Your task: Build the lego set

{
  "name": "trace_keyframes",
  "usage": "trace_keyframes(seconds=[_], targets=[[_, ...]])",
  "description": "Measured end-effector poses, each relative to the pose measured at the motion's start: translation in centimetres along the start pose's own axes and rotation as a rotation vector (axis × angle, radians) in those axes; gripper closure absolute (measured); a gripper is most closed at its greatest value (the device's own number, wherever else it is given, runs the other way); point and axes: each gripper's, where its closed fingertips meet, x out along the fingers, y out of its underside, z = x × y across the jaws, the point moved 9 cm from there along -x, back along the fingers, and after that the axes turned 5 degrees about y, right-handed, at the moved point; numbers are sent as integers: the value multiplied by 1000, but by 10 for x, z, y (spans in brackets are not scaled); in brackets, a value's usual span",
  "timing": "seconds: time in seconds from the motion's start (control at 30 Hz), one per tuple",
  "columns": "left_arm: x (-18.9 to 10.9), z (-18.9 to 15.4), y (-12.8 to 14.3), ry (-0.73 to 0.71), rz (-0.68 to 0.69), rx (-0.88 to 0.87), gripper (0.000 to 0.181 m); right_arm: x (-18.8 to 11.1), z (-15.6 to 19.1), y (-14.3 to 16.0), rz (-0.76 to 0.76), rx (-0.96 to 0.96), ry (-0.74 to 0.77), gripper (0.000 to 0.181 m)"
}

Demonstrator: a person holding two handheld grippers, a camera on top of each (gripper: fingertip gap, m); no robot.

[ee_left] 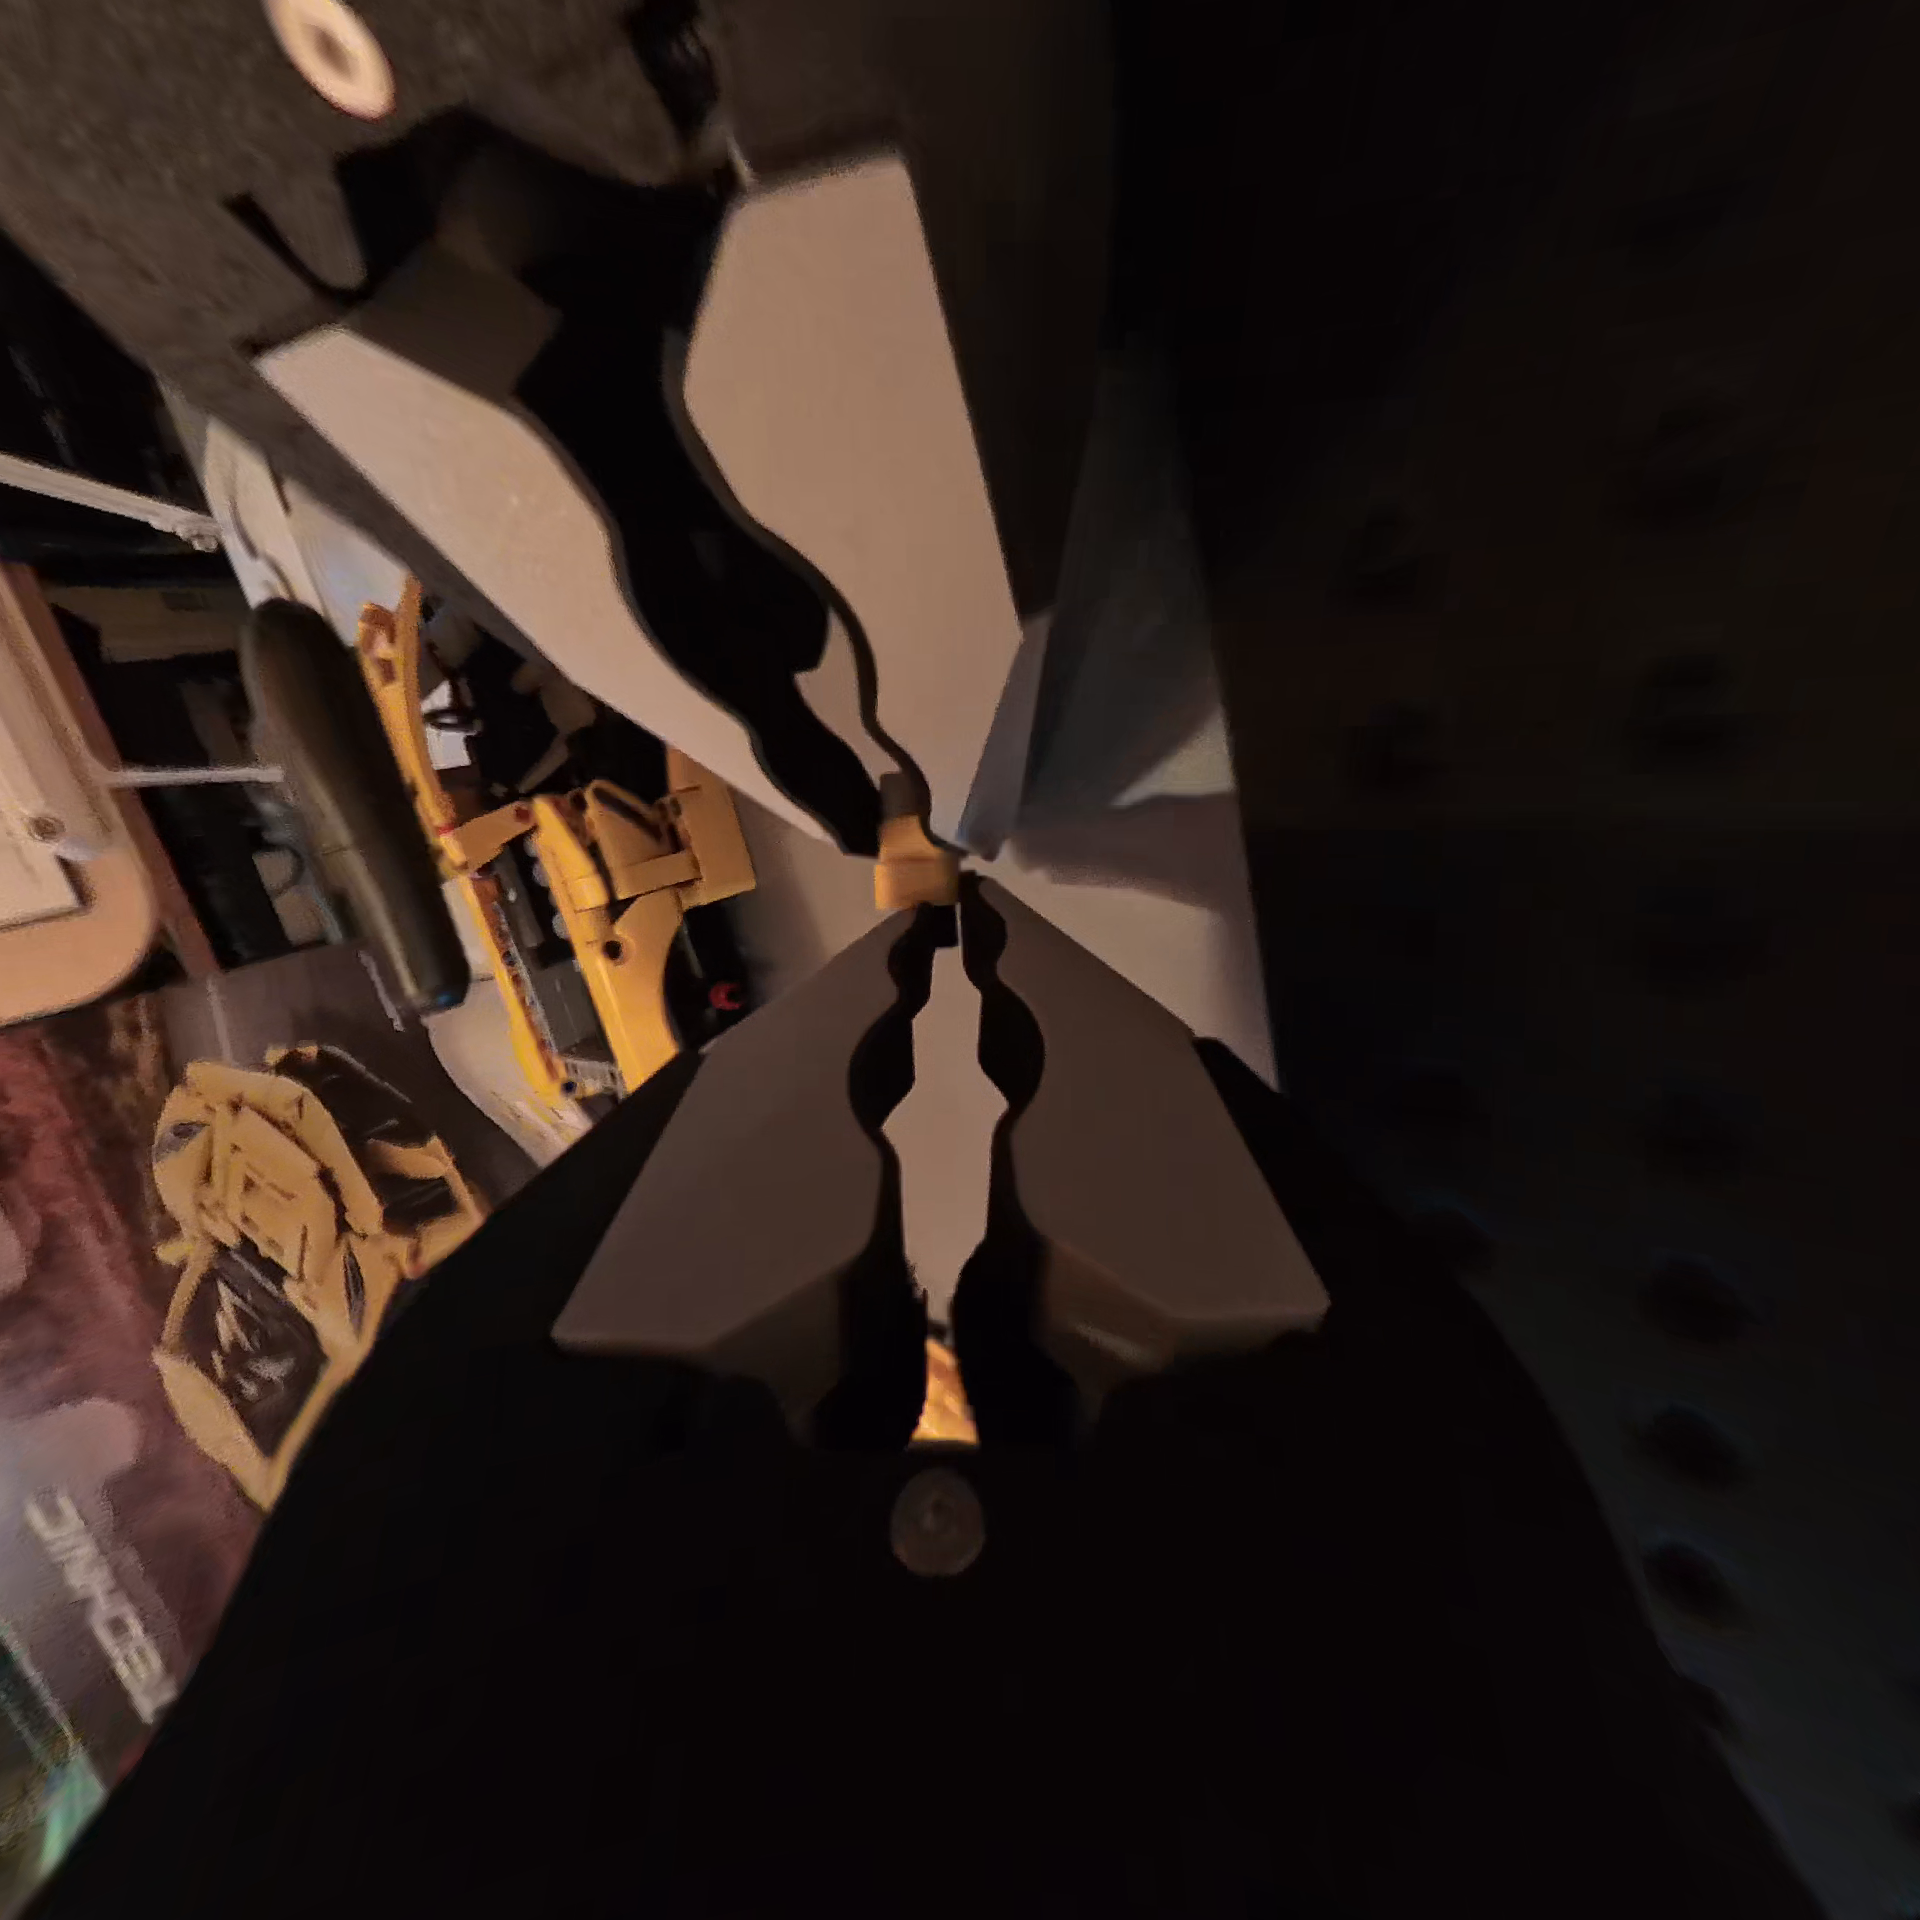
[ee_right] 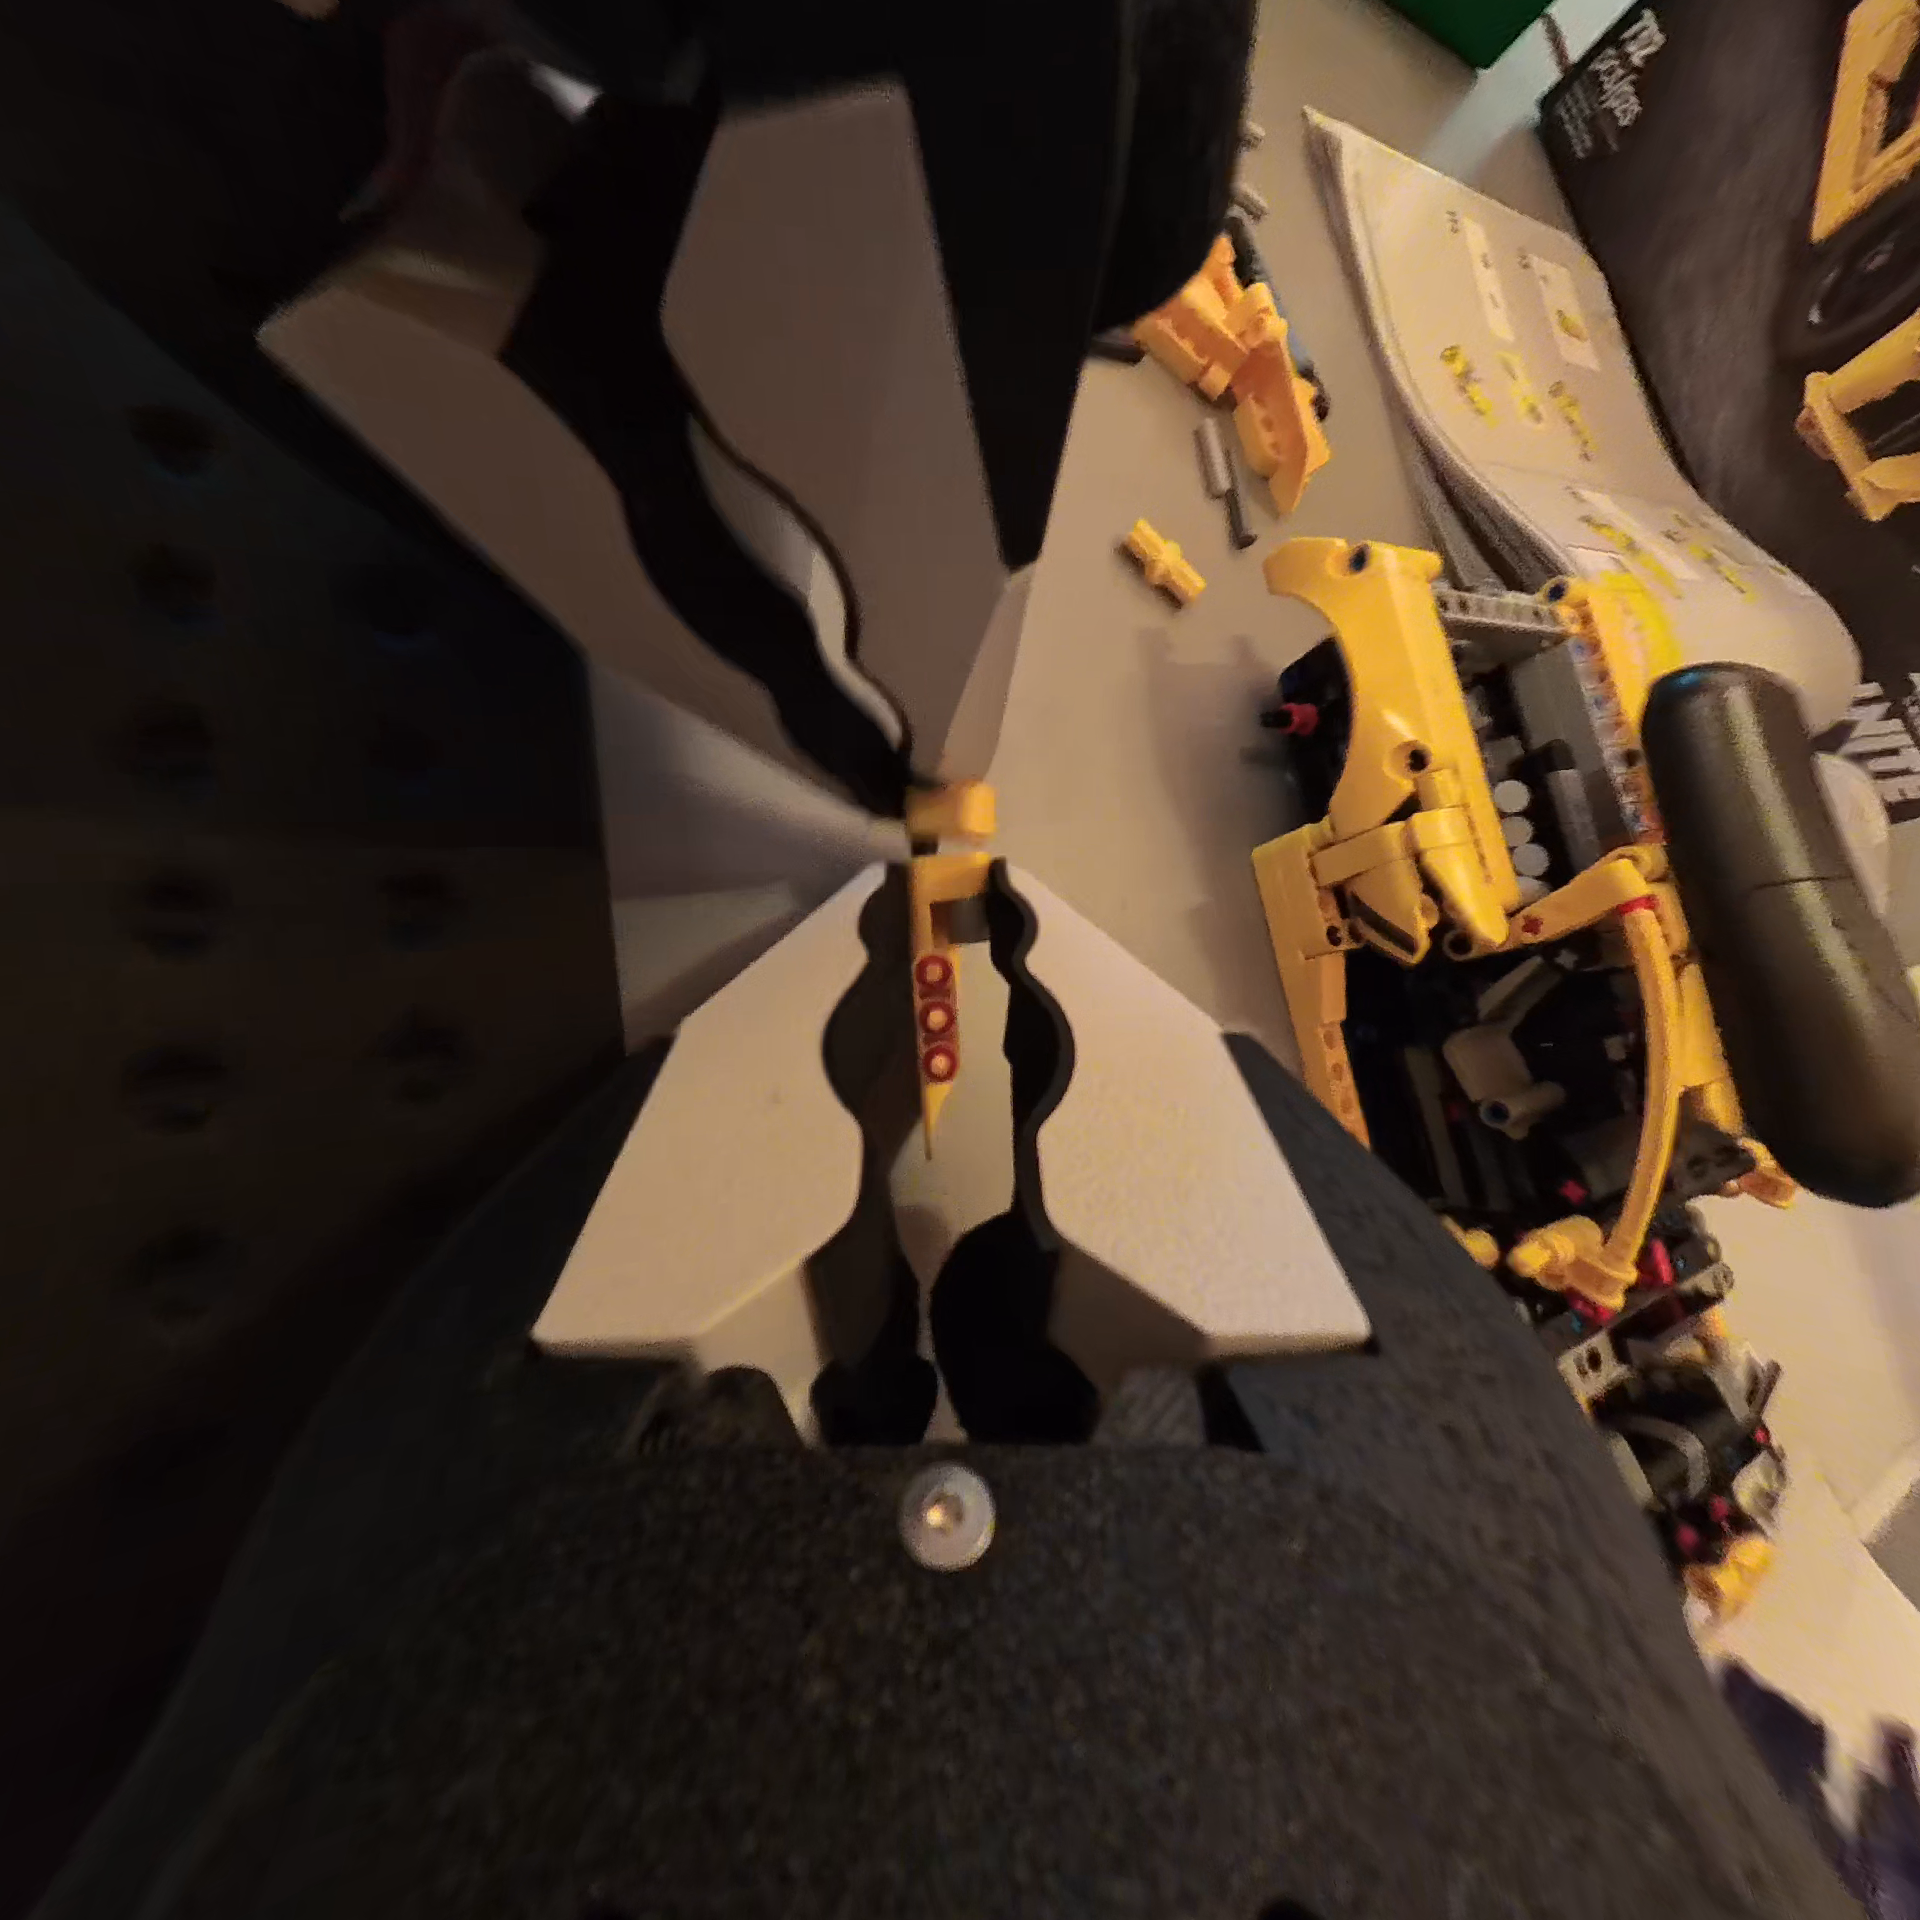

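My two grippers meet tip to tip above the white table (ee_right: 1127, 727). My right gripper (ee_right: 948, 883) is shut on a thin yellow panel piece with red rings (ee_right: 935, 1013) that lies back between its fingers. My left gripper (ee_left: 940, 906) is shut on a small yellow connector (ee_left: 914, 881). In the right wrist view the left gripper (ee_right: 914, 795) comes down from the top and holds the connector (ee_right: 951, 810) against the panel's front end. In the left wrist view the right gripper (ee_left: 902, 805) comes in from the upper left.
The part-built yellow and black lego car (ee_right: 1455, 935) lies on the table to the right; it also shows in the left wrist view (ee_left: 592, 862). A dark cylinder-shaped object (ee_right: 1787, 935) rests on it. An open instruction booklet (ee_right: 1507, 364), the set's box (ee_right: 1714, 208), a yellow sub-assembly (ee_right: 1236, 384), a loose yellow connector (ee_right: 1164, 561) and grey pins (ee_right: 1221, 478) lie behind. The yellow sub-assembly (ee_right: 1236, 384) is about equally far from each gripper, around 20 centimeters.
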Motion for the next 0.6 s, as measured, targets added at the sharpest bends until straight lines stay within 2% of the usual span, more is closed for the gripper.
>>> trace_keyframes(seconds=[0.17,0.33,0.4,0.53,0.6], targets=[[-5,15,4,-12,-85,-154,177,-7,-11,-2,-75,81,38,167],[-8,15,9,-29,-177,-202,175,-10,-13,-1,-117,77,29,167],[-17,22,18,-1,-305,-317,173,-16,-18,-2,-207,95,24,167],[-32,32,45,178,-605,-622,158,-29,-26,-5,-387,155,-31,167],[-37,33,50,235,-736,-676,158,-33,-29,-6,-460,200,-68,167]])
